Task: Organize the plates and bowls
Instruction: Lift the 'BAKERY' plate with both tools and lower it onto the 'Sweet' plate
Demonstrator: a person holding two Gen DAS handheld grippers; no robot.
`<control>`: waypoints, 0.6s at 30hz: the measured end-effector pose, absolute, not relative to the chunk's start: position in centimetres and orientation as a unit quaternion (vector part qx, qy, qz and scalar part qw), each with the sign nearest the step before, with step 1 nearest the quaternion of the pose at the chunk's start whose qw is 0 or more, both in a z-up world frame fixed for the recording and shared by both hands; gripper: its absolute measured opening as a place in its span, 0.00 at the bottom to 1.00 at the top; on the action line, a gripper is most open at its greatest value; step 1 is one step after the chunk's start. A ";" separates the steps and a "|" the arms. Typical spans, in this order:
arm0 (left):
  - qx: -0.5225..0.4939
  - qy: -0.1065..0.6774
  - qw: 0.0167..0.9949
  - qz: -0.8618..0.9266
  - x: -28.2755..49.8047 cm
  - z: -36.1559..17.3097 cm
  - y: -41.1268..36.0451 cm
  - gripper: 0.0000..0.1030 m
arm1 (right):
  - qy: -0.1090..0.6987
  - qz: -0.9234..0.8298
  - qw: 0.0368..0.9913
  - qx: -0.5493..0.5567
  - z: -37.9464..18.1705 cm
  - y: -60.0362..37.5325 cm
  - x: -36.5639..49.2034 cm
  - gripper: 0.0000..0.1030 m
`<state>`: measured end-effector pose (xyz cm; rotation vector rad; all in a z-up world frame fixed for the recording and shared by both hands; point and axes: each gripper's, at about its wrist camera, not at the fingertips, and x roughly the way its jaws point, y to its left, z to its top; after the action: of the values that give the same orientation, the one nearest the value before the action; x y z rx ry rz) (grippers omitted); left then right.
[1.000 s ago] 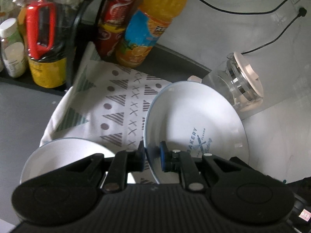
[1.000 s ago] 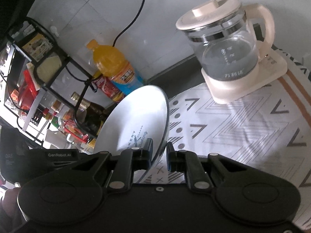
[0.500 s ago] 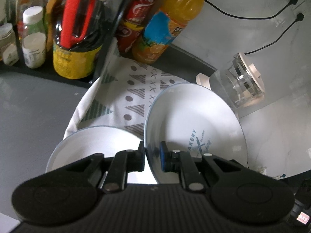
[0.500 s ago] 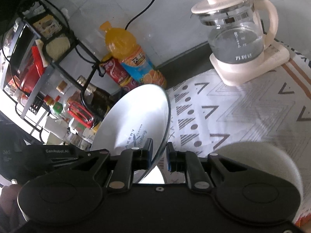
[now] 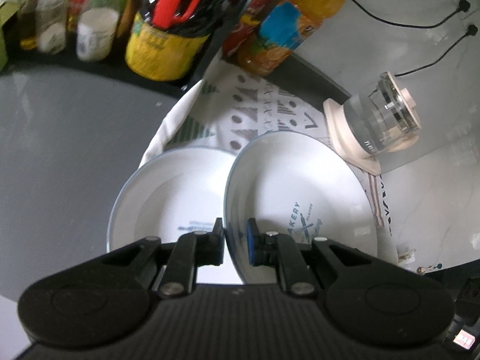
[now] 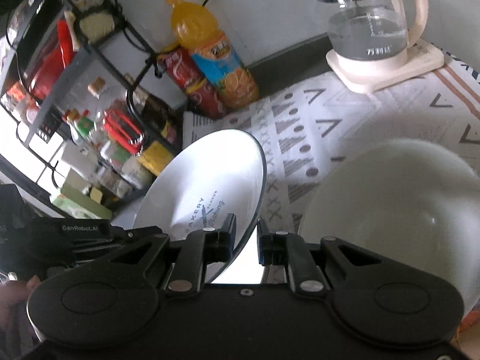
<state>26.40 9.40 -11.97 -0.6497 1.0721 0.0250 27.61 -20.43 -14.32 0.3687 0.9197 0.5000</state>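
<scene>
A white plate [image 5: 300,198] printed with a bakery logo is clamped by its near rim in the left gripper [image 5: 235,241], with one finger on each face and the jaws drawn narrow on the rim. The plate is carried tilted, clear of the patterned cloth [image 5: 258,114]. In the right wrist view the same plate [image 6: 210,186] is seen with its rim standing in the gap of the right gripper [image 6: 244,237]. The inner pad is seen against the printed face, but a sliver of light is left on the other side, so whether the rim is truly pinched there cannot be told.

A second white plate [image 5: 171,198] is seen lying flat at about 10 o'clock from the left fingertips, beside and below the held plate. A pale rounded bowl [image 6: 390,210] is seen at 3 o'clock in the right view. A glass kettle [image 5: 381,126] stands at 1 o'clock, and an orange drink bottle [image 5: 294,24] at 12 o'clock.

The step in hand is judged to be the carrying of the logo plate toward the flat one for stacking. A levelling of the tilt is called for next, then a centring over the lower plate before any release.
</scene>
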 end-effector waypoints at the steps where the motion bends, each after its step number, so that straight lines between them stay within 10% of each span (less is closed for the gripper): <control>1: -0.304 0.503 0.809 0.012 26.2 -12.2 9.5 0.12 | 0.439 0.236 0.850 0.171 -14.4 -20.2 27.4 0.14; 18: -0.312 0.528 0.789 0.026 23.5 -16.1 10.3 0.12 | 0.458 0.222 0.856 0.089 -15.9 -17.4 25.0 0.14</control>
<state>23.54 10.32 -16.14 -0.6729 1.1382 0.0561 25.01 -17.44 -15.92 0.1868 0.9630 0.4674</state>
